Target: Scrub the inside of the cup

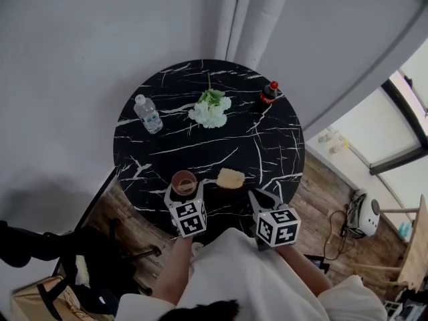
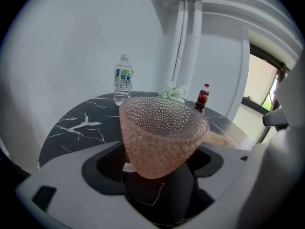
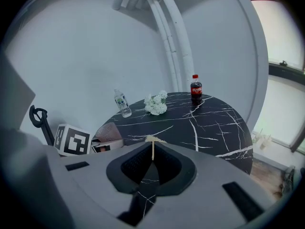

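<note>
Fingers of left gripper (image 1: 187,194), head view: clenched round cup (image 1: 184,181) at near edge of counter (image 1: 200,146), presumably to steady it for scrubbing. Sponge (image 1: 231,178) flat on counter just right of cup, with right gripper (image 1: 257,196) close behind it.

Left gripper view: fingers pressed on lower wall of cup; mouth up and unobstructed, ready for access.

Right gripper view: fingers closed to a slit, sliver of sponge at tips; pinched or merely ahead, not determinable.
</note>
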### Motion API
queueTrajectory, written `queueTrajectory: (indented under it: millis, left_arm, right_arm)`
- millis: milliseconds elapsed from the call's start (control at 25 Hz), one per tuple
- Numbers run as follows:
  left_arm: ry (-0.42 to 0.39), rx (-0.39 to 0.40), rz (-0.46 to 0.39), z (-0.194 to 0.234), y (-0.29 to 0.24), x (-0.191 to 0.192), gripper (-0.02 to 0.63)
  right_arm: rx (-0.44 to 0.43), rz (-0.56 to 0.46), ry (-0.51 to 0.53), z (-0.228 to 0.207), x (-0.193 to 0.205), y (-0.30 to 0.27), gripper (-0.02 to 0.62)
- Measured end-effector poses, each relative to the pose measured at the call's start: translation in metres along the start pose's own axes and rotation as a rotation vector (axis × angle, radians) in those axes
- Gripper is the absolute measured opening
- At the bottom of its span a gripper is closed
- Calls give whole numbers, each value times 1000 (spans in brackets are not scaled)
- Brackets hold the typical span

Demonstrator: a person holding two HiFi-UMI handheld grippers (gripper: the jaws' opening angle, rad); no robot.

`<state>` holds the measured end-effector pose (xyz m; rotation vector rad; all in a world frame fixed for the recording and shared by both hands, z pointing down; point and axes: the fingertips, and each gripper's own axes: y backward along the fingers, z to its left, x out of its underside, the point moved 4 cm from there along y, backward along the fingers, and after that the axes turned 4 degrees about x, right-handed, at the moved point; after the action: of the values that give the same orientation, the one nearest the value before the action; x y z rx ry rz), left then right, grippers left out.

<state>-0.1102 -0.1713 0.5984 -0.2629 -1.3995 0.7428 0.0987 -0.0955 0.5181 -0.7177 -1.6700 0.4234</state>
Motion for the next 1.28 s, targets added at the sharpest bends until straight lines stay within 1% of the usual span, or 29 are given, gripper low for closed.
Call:
queueTrajectory:
  millis: [120,200,320,520,760,880,1000,1120,1280]
  left_arm:
    - [28,14,-3,0,-2,1,382]
    - [26,7,-2,1,-3,2,380]
    - [-8,10,-5,0,-1,3,362]
    - [-39,48,-9,-4,6,-2,362]
    - [-113,72,-38,-11,22,-15,360]
    - [-161,97,-54,-19,33,-22,359]
    - [-202,137,-68,-27,45,-30,359]
    - [-204,166,-77,-33,57,-37,359]
    - [-179,168,-89,-33,71,-41,359]
  right_arm:
    - [7,5,-3,-3,0,0,35]
    - [10,6,2,-3,0,1,35]
    - [9,9,9,-3,1,0,35]
    - [0,7,1,-4,1,-1,35]
    - [-36,-12,20,-3,-4,-3,35]
    - [-72,-11,83,-1,-6,-7,35]
    - [-122,20,198,5,-3,-13,37]
    - [-183,67,312,14,3,-19,38]
    - [-242,109,409,20,4,-32,40]
